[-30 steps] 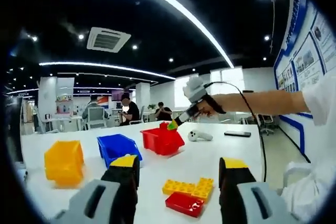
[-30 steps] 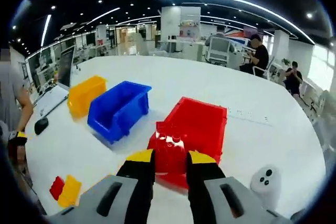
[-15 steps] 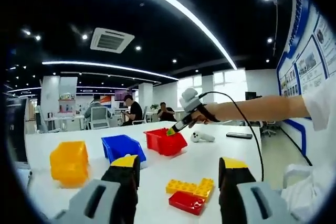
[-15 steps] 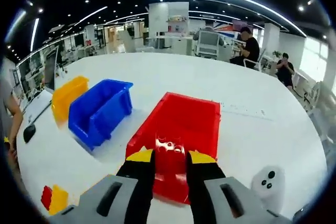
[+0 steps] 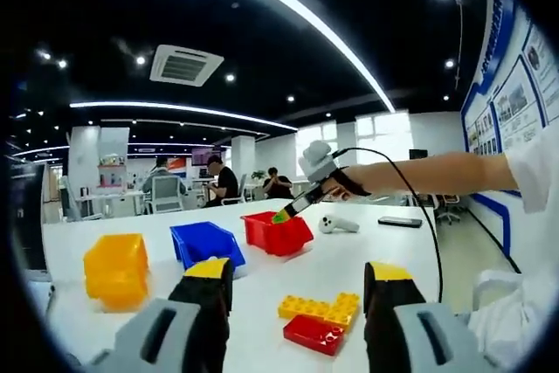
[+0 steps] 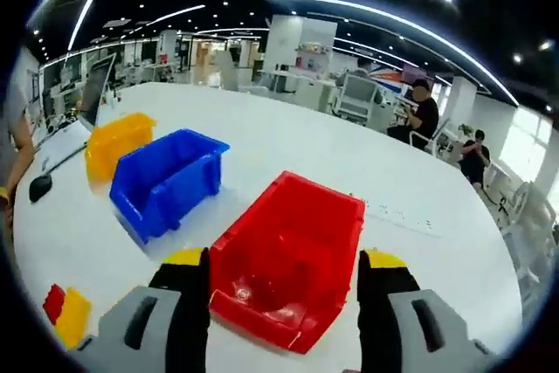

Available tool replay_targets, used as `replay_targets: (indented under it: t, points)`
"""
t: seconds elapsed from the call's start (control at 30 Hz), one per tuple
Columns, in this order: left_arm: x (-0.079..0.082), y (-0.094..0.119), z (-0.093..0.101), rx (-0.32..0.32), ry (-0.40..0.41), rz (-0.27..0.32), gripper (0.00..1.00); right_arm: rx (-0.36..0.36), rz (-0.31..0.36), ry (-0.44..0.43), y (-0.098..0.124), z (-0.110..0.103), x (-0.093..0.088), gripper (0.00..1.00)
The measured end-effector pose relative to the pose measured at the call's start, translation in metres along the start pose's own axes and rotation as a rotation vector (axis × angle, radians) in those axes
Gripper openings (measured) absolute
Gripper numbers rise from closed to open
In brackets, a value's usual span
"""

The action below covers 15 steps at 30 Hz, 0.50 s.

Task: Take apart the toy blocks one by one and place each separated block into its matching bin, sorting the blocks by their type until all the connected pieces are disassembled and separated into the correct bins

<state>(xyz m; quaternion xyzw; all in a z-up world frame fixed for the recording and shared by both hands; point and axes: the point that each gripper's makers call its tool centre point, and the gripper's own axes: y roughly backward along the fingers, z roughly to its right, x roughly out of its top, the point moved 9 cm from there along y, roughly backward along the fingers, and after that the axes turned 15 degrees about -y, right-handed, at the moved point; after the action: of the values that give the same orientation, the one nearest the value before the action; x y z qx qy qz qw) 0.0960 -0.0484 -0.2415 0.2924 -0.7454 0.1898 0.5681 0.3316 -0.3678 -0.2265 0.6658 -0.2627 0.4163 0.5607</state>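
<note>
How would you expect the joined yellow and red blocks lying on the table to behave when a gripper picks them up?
The joined blocks look like rigid moulded plastic, so probably stiff and light. Their glossy faces may slip between narrow pads. Lying flat on the table, they seem unlikely to roll, but the red piece could perhaps separate if only the yellow one is lifted.

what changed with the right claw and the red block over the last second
The right claw has opened over the red bin and let go of the red block; a red shape lying inside the bin may be it. The left claw stays open above the joined yellow and red blocks. The three bins have not moved.
</note>
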Motion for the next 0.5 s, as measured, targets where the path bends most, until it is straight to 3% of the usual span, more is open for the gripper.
replay_targets:
  t: [0.1,0.3,0.5]
  points:
    - [-0.001,0.000,-0.001,0.005,-0.003,-0.009,0.61,0.052,0.019,-0.012,0.010,-0.006,-0.001,0.62]
    - [-0.006,0.008,-0.010,0.025,-0.020,-0.058,0.62,0.169,0.026,0.044,0.038,-0.033,-0.018,0.59]
    - [-0.004,0.012,-0.012,0.028,-0.009,-0.041,0.61,0.326,-0.002,0.047,0.061,-0.061,-0.034,0.56]
